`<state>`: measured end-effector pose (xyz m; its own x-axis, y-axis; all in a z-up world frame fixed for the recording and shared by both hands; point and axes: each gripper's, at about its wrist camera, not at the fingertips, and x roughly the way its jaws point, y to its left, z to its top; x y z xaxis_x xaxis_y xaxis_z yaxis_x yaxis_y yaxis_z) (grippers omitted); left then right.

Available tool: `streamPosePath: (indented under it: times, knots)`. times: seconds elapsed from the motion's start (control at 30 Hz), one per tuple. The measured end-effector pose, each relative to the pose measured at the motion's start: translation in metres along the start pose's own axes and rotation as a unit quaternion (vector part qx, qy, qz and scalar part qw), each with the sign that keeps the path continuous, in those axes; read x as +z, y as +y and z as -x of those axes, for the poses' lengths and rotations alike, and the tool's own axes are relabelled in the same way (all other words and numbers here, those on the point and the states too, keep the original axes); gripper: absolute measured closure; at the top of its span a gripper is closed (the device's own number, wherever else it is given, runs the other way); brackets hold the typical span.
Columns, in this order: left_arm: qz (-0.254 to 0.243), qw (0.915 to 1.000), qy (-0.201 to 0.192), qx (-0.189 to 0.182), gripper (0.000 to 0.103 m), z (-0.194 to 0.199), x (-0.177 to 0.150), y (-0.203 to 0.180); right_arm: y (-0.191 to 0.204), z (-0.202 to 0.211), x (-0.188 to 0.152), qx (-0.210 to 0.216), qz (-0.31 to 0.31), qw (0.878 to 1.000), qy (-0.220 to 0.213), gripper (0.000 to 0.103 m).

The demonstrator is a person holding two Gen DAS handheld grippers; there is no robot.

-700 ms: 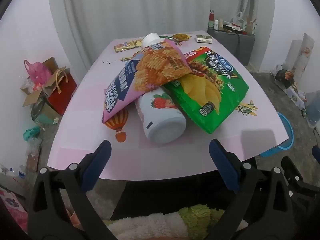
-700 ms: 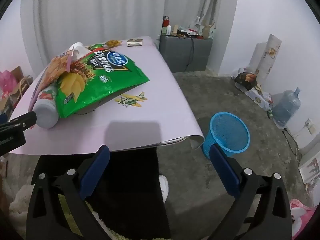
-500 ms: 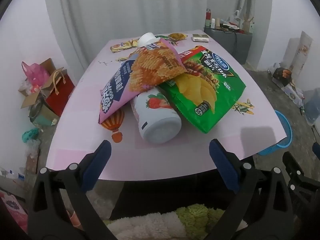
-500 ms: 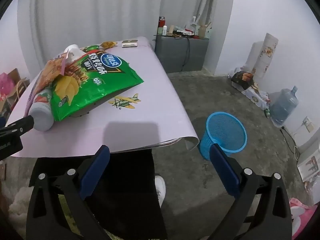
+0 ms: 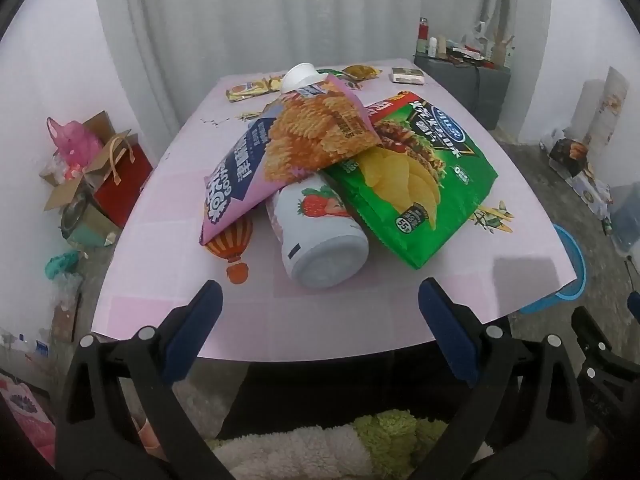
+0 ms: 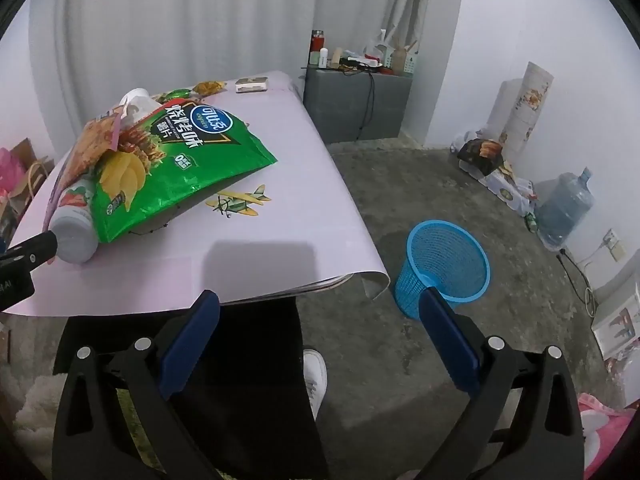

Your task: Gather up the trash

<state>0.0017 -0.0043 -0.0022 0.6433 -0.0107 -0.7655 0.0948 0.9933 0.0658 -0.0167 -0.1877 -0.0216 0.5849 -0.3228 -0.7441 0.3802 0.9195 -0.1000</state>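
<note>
A: What is seen on the left side?

B: The left gripper (image 5: 318,320) is held above the near edge of the pink surface (image 5: 160,280), its blue-padded jaws spread wide with nothing between them. On the floor left of the surface, a red gift bag (image 5: 122,184) and cardboard boxes are seen.

A: And where is the trash found?

B: It is piled in the middle of the surface. A pink snack bag (image 5: 280,152) is laid over a white strawberry bottle (image 5: 320,236) lying on its side, and a green chip bag (image 5: 416,184) is leaned against the bottle's right. Smaller wrappers (image 5: 250,89) and a small box (image 5: 408,75) are scattered at the far edge.

A: What is shown further right?

B: The right gripper (image 6: 320,320) is likewise opened wide and empty, held off the surface's right corner. A blue mesh basket (image 6: 444,268) is stood on the floor just beside that corner, and a water jug (image 6: 566,208) is set near the wall.
</note>
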Motion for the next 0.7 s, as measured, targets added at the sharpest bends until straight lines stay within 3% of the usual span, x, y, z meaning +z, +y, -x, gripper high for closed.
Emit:
streamPosePath:
  times: [0.7]
  knots:
    - [0.01,0.9999,0.0,0.012,0.009,0.0022,0.0016,0.0067,-0.0002,0.0019,0.0021,-0.001,-0.002,1.0,-0.002,0.006]
